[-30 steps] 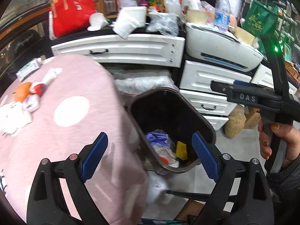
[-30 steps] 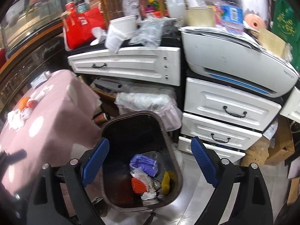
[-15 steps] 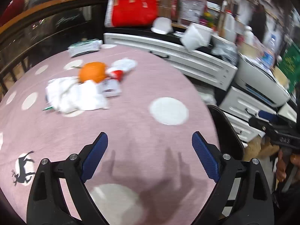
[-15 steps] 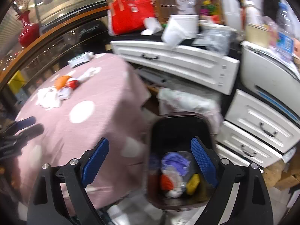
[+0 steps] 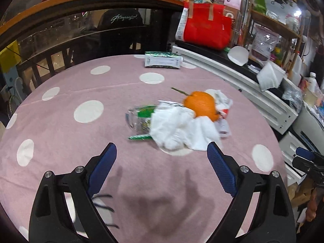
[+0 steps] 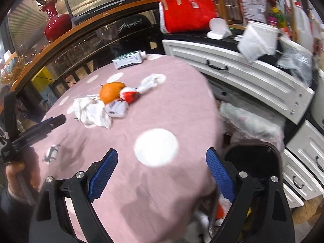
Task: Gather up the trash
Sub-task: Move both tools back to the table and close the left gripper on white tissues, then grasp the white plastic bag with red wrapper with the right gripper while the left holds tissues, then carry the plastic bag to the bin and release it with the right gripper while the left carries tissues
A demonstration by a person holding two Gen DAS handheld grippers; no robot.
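Observation:
A trash pile lies on the pink dotted tablecloth (image 5: 60,125): crumpled white tissue (image 5: 182,129), an orange (image 5: 200,105), a clear plastic wrapper with green (image 5: 139,115) and a red-white wrapper (image 6: 129,95). My left gripper (image 5: 162,168) is open and empty, just short of the tissue. My right gripper (image 6: 162,172) is open and empty over the table's right edge, beside the dark bin (image 6: 261,162). The pile also shows in the right wrist view, with the tissue (image 6: 91,113) and orange (image 6: 111,92).
A green-white carton (image 5: 163,60) lies at the table's far edge. White drawers (image 6: 243,77) and a red bag (image 5: 204,28) stand to the right. A wooden railing (image 5: 60,2) runs behind. The left gripper shows in the right wrist view (image 6: 36,129).
Both grippers swung left from the bin toward the table. The left one has closed in on the trash pile. Both stayed open and empty.

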